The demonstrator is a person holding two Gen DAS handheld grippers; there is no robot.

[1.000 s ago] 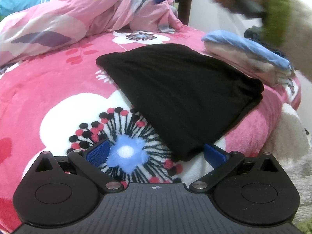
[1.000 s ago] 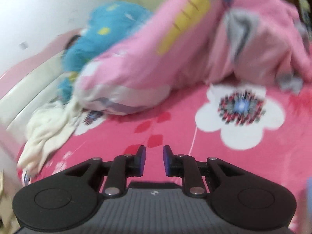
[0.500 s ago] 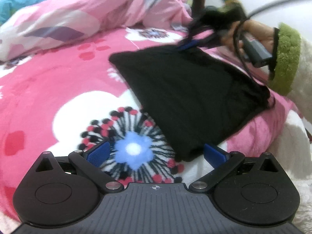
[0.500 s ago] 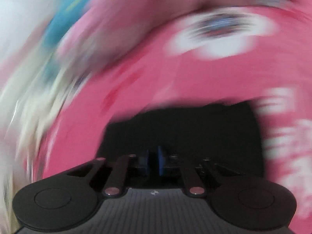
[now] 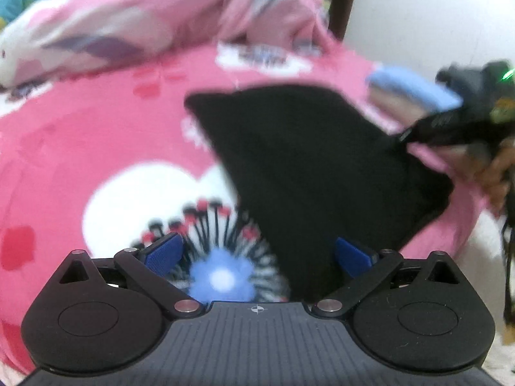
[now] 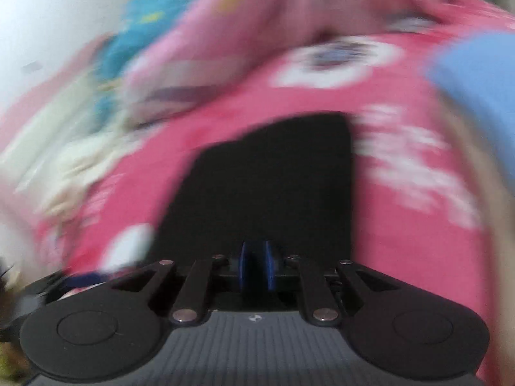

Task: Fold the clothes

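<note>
Both grippers frame the black garment (image 5: 315, 173) lying flat on the pink bedspread (image 5: 96, 148): your left gripper (image 5: 257, 254) gapes at its near corner, your right gripper (image 6: 256, 265) stays clamped, apparently pinching its edge to fold.

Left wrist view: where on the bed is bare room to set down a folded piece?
Free: the pink blanket between the black garment and the rumpled quilt. Crowded: right of the garment, by the folded stack and right gripper.

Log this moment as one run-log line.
black garment flat on bed | left hand-held gripper open, empty | right hand-held gripper shut at garment edge
</note>
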